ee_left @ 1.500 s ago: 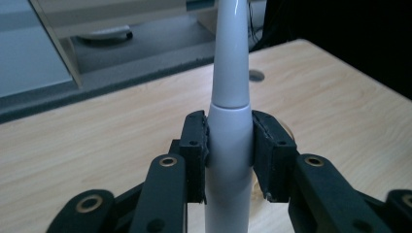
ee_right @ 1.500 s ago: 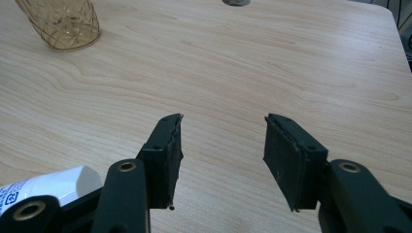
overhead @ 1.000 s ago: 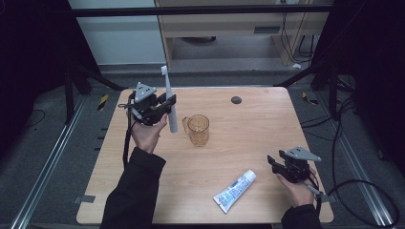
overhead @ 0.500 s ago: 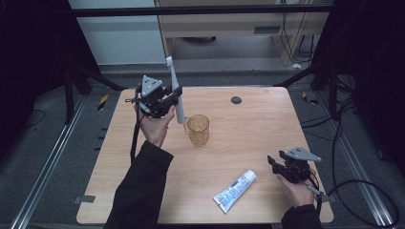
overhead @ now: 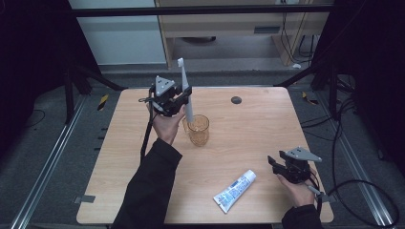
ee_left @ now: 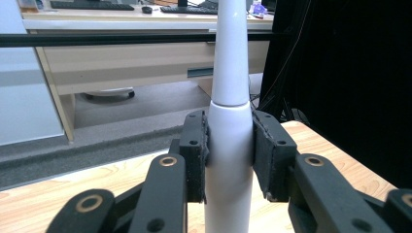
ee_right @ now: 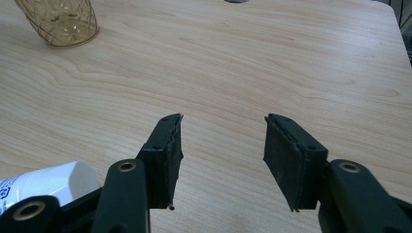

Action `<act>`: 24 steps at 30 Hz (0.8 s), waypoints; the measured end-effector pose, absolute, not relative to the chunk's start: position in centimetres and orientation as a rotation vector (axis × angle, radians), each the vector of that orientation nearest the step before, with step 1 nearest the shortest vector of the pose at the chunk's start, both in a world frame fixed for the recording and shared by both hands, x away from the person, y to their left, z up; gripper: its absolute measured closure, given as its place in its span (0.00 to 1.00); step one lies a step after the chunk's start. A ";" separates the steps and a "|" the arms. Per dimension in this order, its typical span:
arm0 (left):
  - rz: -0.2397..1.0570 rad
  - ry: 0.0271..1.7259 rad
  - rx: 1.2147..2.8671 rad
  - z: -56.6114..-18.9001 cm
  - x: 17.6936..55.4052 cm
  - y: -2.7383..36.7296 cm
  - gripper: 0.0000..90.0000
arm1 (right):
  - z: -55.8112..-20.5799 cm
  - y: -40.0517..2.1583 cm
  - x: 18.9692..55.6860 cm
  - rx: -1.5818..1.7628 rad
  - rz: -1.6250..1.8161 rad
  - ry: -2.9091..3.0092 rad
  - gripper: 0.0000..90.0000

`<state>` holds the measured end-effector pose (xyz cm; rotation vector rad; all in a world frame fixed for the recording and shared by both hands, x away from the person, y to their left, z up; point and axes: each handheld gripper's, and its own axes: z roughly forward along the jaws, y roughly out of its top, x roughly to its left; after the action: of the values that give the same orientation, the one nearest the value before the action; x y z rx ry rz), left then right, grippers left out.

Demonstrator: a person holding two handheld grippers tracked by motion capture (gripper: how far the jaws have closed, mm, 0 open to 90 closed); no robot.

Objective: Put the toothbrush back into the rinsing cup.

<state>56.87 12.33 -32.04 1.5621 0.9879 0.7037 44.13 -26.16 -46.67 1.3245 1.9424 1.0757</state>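
Surface: a light wooden table [overhead: 248,138] is shown, with a small dark round spot [overhead: 236,99] near its far edge.
Room: grey floor, a pale cabinet and a beige desk are seen beyond the table; dark frame bars stand at both sides.
Left gripper [overhead: 177,98]: its jaws are pinched on the white toothbrush [overhead: 185,90], which is held nearly upright, head uppermost.
Toothbrush position: its lower end hangs just beside the amber glass [overhead: 198,130], at the rim; whether it touches cannot be told.
Right gripper [overhead: 274,166]: jaws are spread with nothing between them, low over the table's near right corner.
Toothpaste tube [overhead: 234,191]: lies flat just left of the right gripper.
Hidden or cut off: in the left gripper view the toothbrush [ee_left: 229,126] is cropped top and bottom.
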 end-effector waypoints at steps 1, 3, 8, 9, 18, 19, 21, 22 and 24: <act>0.703 0.987 1.564 -32.2 57.0 12.2 0.75 | -46.8 -26.2 44.2 1.311 1.067 1.942 0.53; 0.697 0.983 1.574 -32.4 57.2 11.9 0.75 | -46.8 -26.3 44.2 1.313 1.068 1.941 0.53; 0.699 0.982 1.582 -33.4 57.6 11.6 0.74 | -46.8 -26.2 44.2 1.313 1.068 1.943 0.53; 0.693 0.983 1.582 -33.7 57.7 11.6 0.75 | -46.8 -26.3 44.2 1.311 1.064 1.945 0.53; 0.683 0.998 1.609 -35.9 58.1 11.7 0.74 | -46.9 -26.2 44.3 1.311 1.058 1.949 0.53; 0.680 1.000 1.610 -36.1 58.1 11.7 0.74 | -47.0 -26.2 44.3 1.312 1.058 1.950 0.53; 0.672 1.003 1.619 -36.6 58.1 11.7 0.74 | -47.0 -26.2 44.3 1.313 1.056 1.951 0.53; 0.670 1.002 1.620 -36.8 58.1 11.7 0.74 | -47.0 -26.2 44.3 1.312 1.055 1.951 0.53; 0.664 0.999 1.630 -37.2 58.0 11.6 0.74 | -47.0 -26.2 44.3 1.310 1.056 1.950 0.53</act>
<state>58.01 11.64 -37.17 1.6304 0.9988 0.6641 44.27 -26.20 -46.97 1.3096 1.9499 1.0560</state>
